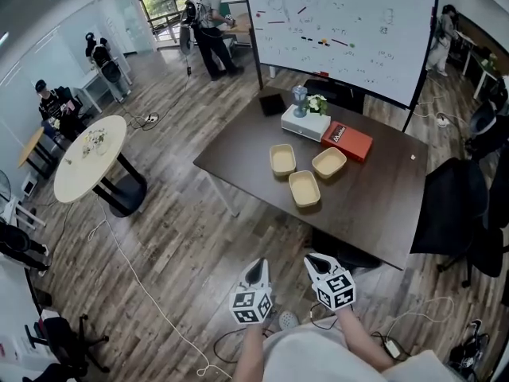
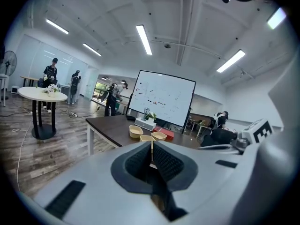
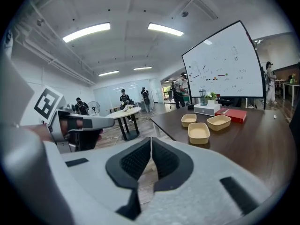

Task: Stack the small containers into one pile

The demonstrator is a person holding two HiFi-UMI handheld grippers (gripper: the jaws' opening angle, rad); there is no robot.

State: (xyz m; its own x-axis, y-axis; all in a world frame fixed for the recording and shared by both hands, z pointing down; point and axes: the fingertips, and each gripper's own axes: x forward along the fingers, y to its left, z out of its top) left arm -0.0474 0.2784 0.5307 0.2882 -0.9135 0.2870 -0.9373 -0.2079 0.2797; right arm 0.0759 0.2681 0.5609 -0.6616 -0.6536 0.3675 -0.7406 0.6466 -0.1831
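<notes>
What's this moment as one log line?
three tan rectangular containers: unstacked on dark table | left gripper: shut, empty | right gripper: shut, empty

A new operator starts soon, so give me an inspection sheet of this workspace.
Surface: dark table, mostly bare.
Job's things: three containers, empty, side by side, unstacked.
Clutter: white box, red box, plant, along the far edge.
Grippers: left tool and right tool shut, empty, short of the table.
Cables: white cable across the floor.
Surroundings: whiteboard, round table, chair, people at a distance.
</notes>
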